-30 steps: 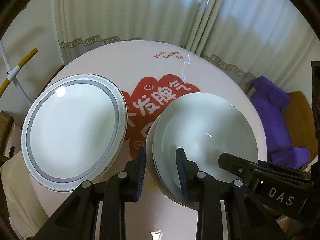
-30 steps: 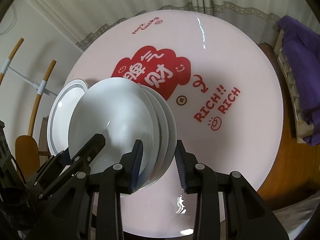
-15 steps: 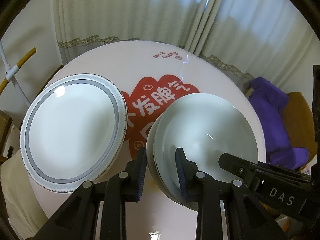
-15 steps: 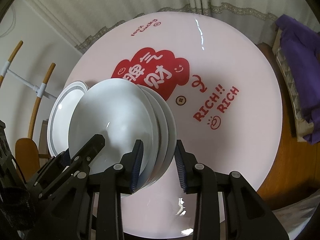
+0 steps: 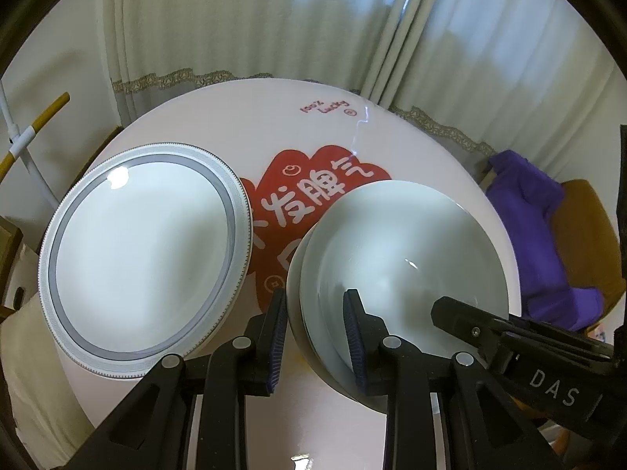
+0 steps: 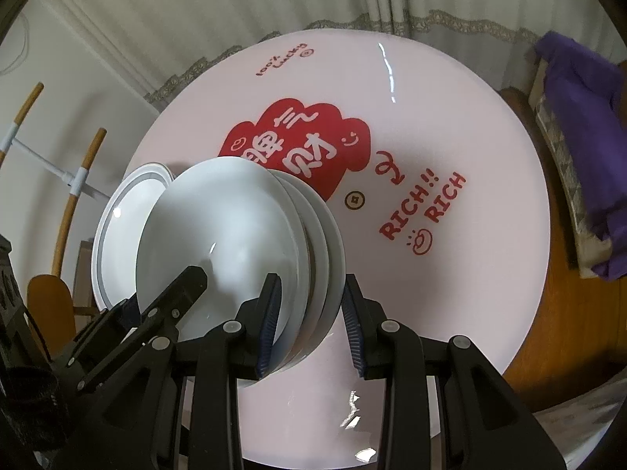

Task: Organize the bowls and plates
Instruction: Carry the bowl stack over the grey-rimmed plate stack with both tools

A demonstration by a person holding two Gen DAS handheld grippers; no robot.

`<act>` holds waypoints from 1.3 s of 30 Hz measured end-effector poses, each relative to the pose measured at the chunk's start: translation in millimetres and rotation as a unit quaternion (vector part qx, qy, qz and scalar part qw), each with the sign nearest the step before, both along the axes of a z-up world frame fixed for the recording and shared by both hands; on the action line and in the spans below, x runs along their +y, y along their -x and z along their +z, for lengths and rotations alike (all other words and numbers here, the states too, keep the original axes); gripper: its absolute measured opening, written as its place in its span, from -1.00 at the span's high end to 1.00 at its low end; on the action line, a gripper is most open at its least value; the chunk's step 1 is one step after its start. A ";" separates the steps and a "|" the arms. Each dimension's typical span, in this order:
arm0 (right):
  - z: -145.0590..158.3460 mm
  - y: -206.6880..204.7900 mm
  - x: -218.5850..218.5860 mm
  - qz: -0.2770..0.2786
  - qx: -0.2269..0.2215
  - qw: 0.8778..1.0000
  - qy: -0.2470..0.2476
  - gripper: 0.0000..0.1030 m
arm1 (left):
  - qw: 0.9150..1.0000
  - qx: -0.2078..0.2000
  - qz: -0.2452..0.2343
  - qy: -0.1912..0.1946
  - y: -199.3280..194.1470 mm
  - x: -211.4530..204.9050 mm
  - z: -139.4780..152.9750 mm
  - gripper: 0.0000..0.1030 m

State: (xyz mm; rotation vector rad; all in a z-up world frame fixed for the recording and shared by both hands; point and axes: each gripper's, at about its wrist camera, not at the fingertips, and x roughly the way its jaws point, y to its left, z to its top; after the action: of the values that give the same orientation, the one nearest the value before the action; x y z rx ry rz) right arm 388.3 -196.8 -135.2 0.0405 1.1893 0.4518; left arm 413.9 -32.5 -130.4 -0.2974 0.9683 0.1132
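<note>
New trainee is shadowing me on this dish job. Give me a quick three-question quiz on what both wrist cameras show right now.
1. True or false: both grippers are clamped on the stack of white bowls.
2. What lies flat on the table beside that stack?
3. How many bowls show in the stack: A two, B three, C five?

Key:
1. True. The left gripper and the right gripper each straddle its rim from opposite sides.
2. The grey-rimmed plate.
3. B, by the edges in the right wrist view.
</note>
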 end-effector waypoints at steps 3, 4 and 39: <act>0.0 0.0 -1.2 0.000 0.000 1.000 -0.001 0.39 | 1.000 0.000 -0.001 0.005 -0.7 1.1 0.2 0.53; 0.3 0.2 -0.7 -0.001 0.001 1.000 -0.003 0.39 | 1.000 0.001 -0.001 0.006 -1.1 1.5 -0.2 0.54; -5.2 2.1 -9.0 -0.022 0.030 0.998 -0.044 0.49 | 1.000 0.000 0.001 0.030 2.6 5.6 -1.1 0.58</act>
State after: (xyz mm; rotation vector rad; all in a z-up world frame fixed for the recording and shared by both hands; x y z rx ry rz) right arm 386.3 -205.8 -140.4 0.1567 1.2247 0.4656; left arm 411.2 -26.9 -131.6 -0.3542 0.9720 0.0865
